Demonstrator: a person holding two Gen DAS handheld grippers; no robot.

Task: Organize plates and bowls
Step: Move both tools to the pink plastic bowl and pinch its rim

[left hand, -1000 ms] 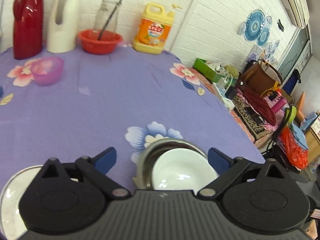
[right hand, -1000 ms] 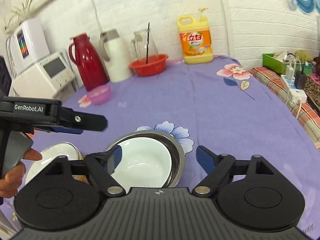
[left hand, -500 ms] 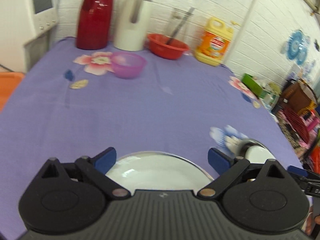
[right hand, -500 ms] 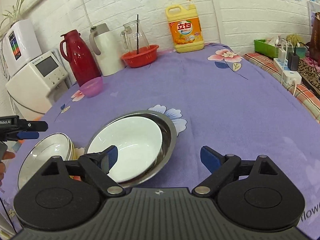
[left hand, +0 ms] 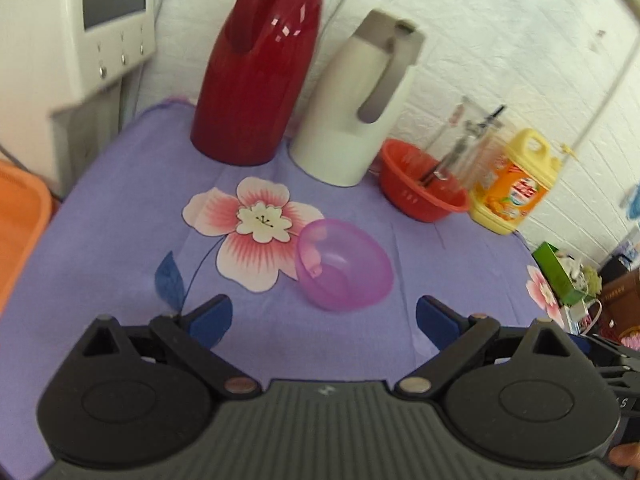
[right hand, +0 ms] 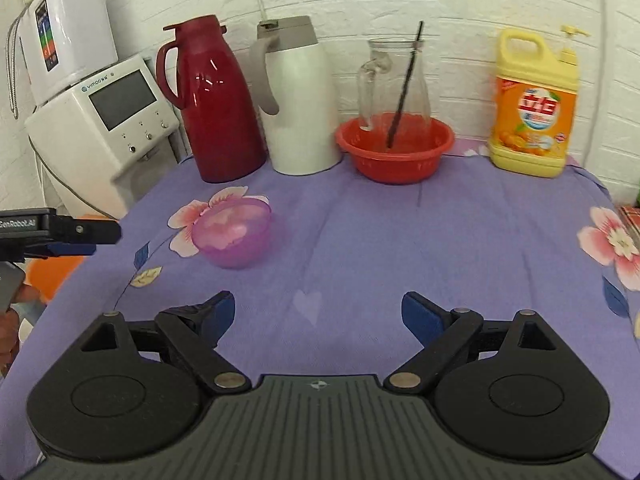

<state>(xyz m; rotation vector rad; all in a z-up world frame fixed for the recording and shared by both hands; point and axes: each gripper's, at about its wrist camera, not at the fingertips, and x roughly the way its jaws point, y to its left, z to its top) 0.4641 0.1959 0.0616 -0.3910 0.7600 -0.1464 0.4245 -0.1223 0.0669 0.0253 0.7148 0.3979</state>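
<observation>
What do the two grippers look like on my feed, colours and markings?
Both match: the left gripper and right gripper have black linkage arms, round black housings, a ribbed dark grey body and blue pads. The left one's side reads "GenRobot.AI" in white.

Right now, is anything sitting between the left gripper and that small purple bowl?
Nothing visible. The left gripper is open, with only bare purple tablecloth between it and the purple bowl.
</observation>
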